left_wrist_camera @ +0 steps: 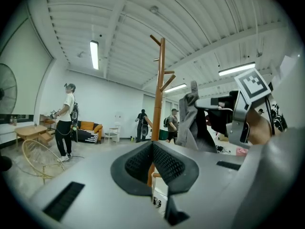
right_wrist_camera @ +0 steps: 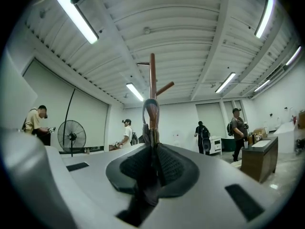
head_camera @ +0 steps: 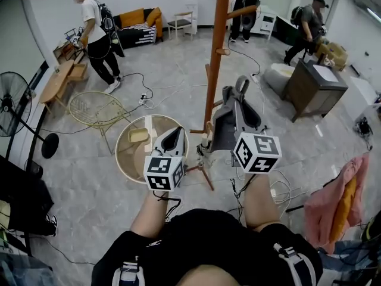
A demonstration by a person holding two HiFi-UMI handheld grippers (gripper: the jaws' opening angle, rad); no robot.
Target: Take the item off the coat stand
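The wooden coat stand (head_camera: 217,52) rises just ahead of me, its pegs branching off the pole (left_wrist_camera: 159,94). A grey fabric item (head_camera: 223,130) hangs to the right of the pole from my right gripper (head_camera: 237,95). That gripper is shut on the item's looped strap (right_wrist_camera: 151,116), which runs up between the pads in front of the stand (right_wrist_camera: 152,75). Seen from the left gripper view, the grey item (left_wrist_camera: 190,123) is apart from the pole. My left gripper (head_camera: 177,134) is lower left of the stand, its jaws (left_wrist_camera: 153,146) shut with nothing between them.
A round wicker table (head_camera: 128,157) and a wire chair (head_camera: 95,109) stand left of the stand's base. A fan (head_camera: 15,106) is at the far left and a dark cabinet (head_camera: 315,88) at the right. Pink cloth (head_camera: 339,198) and cables lie on the floor. Several people stand at the back.
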